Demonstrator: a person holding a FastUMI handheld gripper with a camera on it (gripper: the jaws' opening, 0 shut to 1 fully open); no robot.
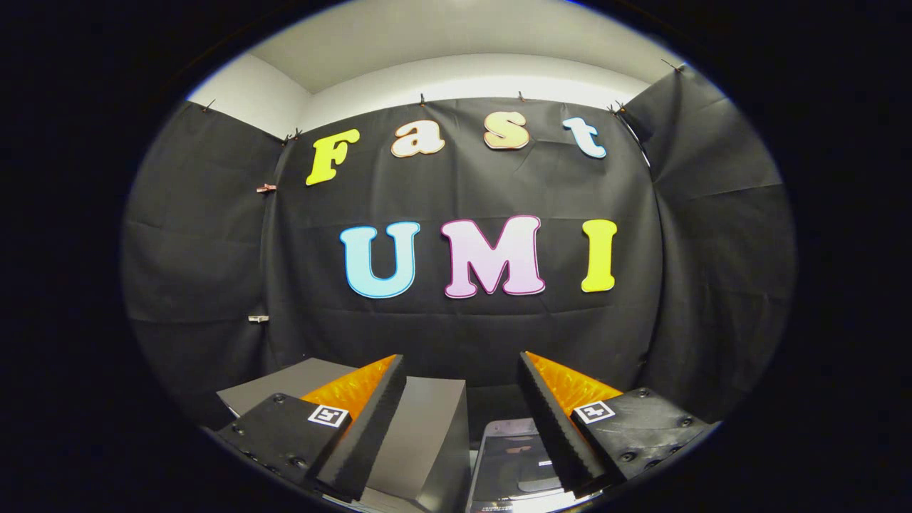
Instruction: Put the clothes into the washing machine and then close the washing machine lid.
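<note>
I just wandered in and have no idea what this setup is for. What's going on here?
A person is holding a two-finger gripper with a camera on it, aimed at the booth's black cloth wall. Its fingers are spread open with nothing between them. Just below them sit a grey boxy appliance, likely the washing machine, and a glossy panel beside it. No clothes are being handled at this moment, so the laundry job looks not yet begun.

The gripper [462, 367] has its two fingers [370, 420] spread wide apart with nothing between them, held level and facing the booth's black cloth wall [463, 335]. Below and between them lie a dark box [427, 434] and a glossy dark panel [509, 456], side by side.
</note>
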